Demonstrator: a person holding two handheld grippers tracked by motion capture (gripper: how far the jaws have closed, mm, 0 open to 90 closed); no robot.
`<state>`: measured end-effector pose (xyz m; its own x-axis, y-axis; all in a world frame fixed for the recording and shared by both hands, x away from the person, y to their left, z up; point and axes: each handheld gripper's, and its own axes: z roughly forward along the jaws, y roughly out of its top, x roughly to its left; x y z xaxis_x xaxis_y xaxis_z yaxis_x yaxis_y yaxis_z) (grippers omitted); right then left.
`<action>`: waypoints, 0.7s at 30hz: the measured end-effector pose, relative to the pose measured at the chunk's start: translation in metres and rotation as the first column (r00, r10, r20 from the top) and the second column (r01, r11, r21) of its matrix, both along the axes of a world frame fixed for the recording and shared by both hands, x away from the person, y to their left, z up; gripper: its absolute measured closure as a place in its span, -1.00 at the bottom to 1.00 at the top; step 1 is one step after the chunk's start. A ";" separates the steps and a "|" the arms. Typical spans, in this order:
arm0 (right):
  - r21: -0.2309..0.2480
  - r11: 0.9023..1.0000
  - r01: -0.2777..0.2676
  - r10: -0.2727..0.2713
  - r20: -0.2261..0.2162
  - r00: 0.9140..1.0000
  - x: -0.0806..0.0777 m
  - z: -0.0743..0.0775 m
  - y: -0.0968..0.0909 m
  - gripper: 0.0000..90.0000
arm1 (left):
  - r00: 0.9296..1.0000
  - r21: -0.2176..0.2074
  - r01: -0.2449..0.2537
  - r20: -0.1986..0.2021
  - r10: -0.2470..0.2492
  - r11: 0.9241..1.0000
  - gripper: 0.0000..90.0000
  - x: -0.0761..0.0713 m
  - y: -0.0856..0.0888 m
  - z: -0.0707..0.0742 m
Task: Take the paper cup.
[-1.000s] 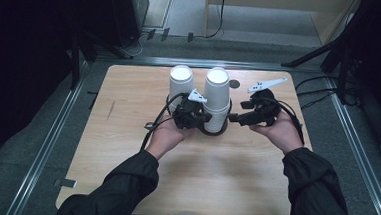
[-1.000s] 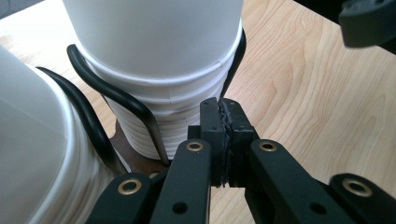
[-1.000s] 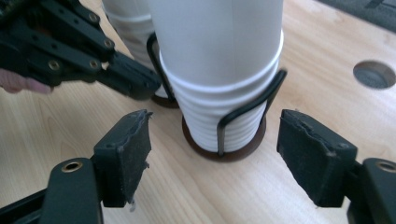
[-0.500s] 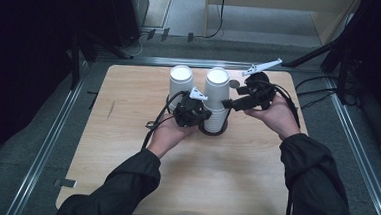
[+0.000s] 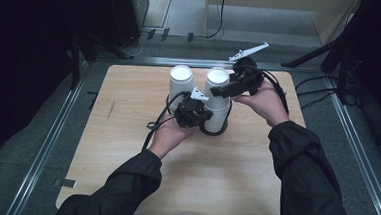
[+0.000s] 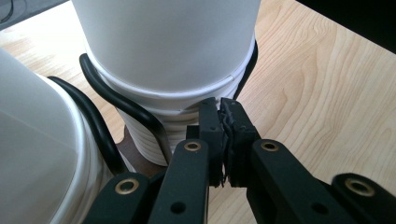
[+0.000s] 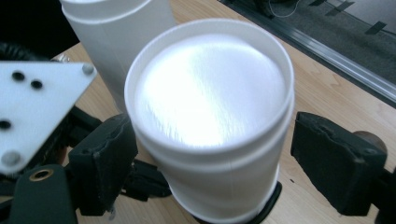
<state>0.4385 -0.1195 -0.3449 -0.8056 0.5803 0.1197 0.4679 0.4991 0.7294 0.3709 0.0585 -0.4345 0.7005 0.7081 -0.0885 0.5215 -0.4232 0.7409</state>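
- The right gripper (image 7: 215, 154) stands wide, its black pads (image 7: 105, 158) on either side of the top cup of the nearer stack of upturned white paper cups (image 7: 212, 126). The jaws have just been opening, and a gap shows at the far pad, so the cup sits between them unpressed. Judged from this, the spread is meant to clear the cup's rim before a grip.
- The left gripper (image 6: 223, 140) is clenched, its fingertips (image 6: 209, 122) pressed together with nothing between them. They rest against the ribbed lower rims of that same stack (image 6: 163, 93), probably to steady it while the other hand works on top.
- Just around the stack's foot, below the left fingertips, runs a black ring-shaped wire holder (image 6: 116, 100), which keeps the cups from sliding.
- Beside the left gripper, on its far side, a second stack of white paper cups (image 5: 181, 84) stands upright, close to the first.
- Under everything lies the light wooden tabletop (image 5: 129, 98).
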 end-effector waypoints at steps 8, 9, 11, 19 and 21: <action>-0.067 0.998 -0.001 0.005 0.050 0.999 0.006 0.002 0.018 -0.62 | 1.000 -0.003 -0.007 0.011 0.007 1.000 0.96 -0.001 0.000 -0.001; -0.067 0.998 0.002 0.002 0.052 0.999 0.007 0.001 0.018 -0.61 | 1.000 -0.003 -0.007 0.011 0.007 1.000 0.96 -0.001 0.000 -0.001; -0.061 0.998 0.001 0.001 0.045 0.999 0.008 0.001 0.019 -0.55 | 1.000 -0.007 -0.009 0.010 0.009 1.000 0.96 0.000 0.001 -0.001; -0.092 0.996 0.010 -0.001 0.091 0.996 0.003 0.003 0.024 -0.48 | 1.000 -0.038 -0.017 -0.005 0.017 0.999 0.96 0.001 0.001 -0.003; -0.097 0.995 0.005 0.004 0.091 0.996 0.003 0.003 0.024 -0.48 | 1.000 -0.033 -0.018 0.000 0.018 0.999 0.96 0.000 0.000 -0.003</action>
